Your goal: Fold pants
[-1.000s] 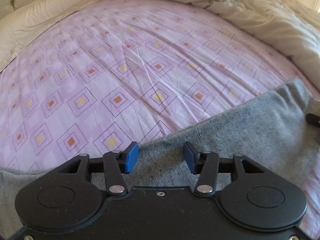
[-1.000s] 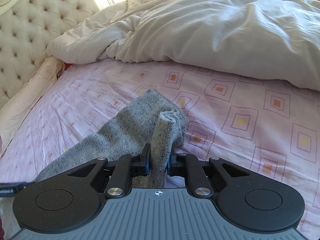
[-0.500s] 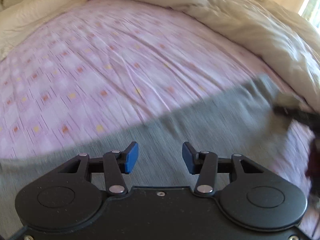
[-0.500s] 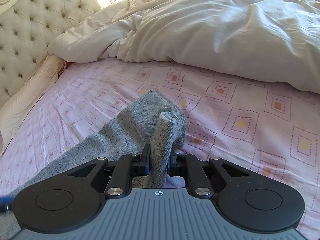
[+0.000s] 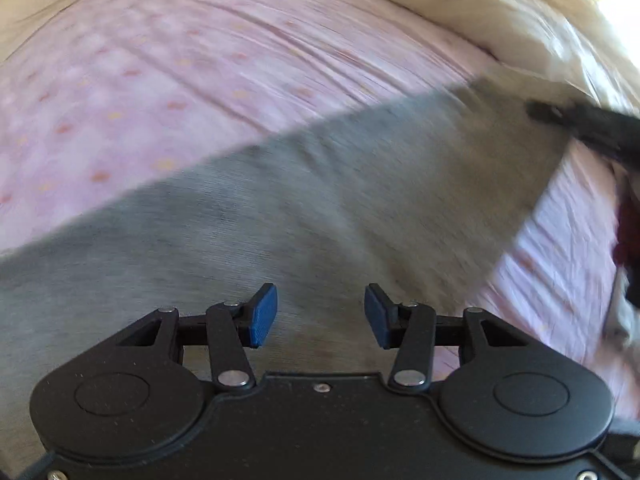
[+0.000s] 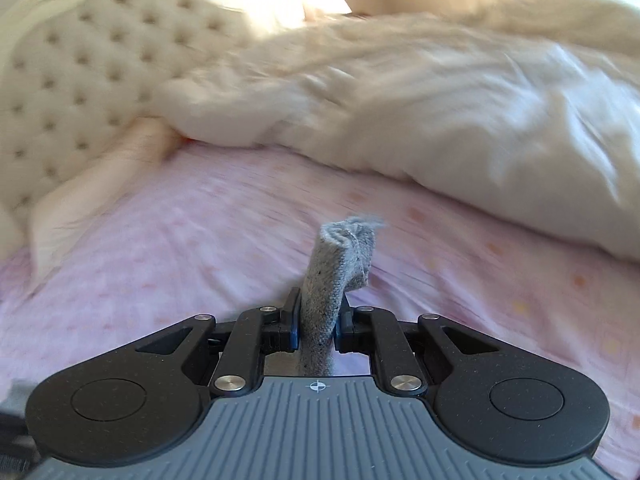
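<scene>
Right gripper [image 6: 316, 326] is clamped on a bunched end of the grey pants [image 5: 304, 216]. Left gripper [image 5: 320, 314] stands apart, empty, above the fabric at 6 o'clock.

No legible text or labels.

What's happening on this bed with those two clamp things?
A person holding a gripper in each hand is folding grey pants on a pink patterned bedsheet. The right gripper is clamped on a bunched end of the fabric and holds it above the sheet. The left gripper is open over the flat part of the pants, gripping nothing. A white duvet is heaped behind.
</scene>
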Demonstrator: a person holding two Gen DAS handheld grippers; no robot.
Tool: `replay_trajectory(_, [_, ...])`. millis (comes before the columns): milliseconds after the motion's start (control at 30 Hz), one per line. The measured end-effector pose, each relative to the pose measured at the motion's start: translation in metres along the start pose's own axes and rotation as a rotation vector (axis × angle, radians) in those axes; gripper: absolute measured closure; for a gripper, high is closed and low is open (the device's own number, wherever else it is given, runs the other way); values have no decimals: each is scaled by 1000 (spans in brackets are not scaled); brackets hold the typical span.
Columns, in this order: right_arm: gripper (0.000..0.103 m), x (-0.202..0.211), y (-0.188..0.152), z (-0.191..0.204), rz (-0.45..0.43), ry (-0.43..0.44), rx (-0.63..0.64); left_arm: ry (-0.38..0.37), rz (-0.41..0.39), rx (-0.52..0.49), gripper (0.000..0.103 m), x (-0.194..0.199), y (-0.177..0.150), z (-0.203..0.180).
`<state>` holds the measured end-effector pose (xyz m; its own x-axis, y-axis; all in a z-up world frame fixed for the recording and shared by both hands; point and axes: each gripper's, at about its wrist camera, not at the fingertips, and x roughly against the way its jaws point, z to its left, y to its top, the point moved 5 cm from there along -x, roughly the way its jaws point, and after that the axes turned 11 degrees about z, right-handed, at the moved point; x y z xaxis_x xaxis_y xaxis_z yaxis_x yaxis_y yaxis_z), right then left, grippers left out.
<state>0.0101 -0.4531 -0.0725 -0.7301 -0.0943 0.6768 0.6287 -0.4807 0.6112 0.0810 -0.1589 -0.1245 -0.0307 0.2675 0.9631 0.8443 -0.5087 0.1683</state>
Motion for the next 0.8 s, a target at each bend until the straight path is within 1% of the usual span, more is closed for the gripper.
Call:
replay_trajectory(67, [88, 10, 6, 33, -13, 75, 70, 19, -14, 47, 48, 16, 2, 27])
replay_trajectory(133, [88, 18, 9, 72, -19, 169, 163, 55, -28, 80, 48, 32, -1, 52])
replay_trajectory(200, [88, 23, 6, 112, -11, 271, 263, 97, -45, 101, 48, 47, -12, 76])
replay_trajectory(233, [88, 23, 3, 130, 2, 326, 291, 117, -55, 112, 48, 54, -19, 86])
replay_trajectory(300, [88, 16, -10, 168, 56, 446, 348, 144, -85, 142, 48, 65, -37, 104])
replay_trajectory(333, [88, 11, -19, 186, 75, 492, 388, 151, -101, 162, 48, 69, -45, 112])
replay_trajectory(433, [88, -13, -55, 235, 143, 582, 479, 158, -156, 254, 48, 75, -73, 136])
replay_trajectory(467, [88, -22, -69, 248, 170, 604, 494, 159, -173, 294, 48, 74, -83, 144])
replay_trajectory(533, [88, -38, -98, 272, 198, 619, 548, 165, -191, 361, 48, 72, -98, 158])
replay_trajectory(633, [88, -50, -140, 298, 212, 606, 657, 172, -199, 466, 48, 71, -124, 175])
replay_trajectory(700, [87, -56, -166, 307, 242, 577, 728, 180, -202, 507, 48, 73, -139, 185])
replay_trajectory(767, [81, -60, -188, 313, 287, 553, 816, 216, -222, 520, 48, 77, -148, 192])
replay_trajectory(800, [76, -61, -196, 315, 326, 560, 849, 234, -228, 522, 48, 81, -153, 196])
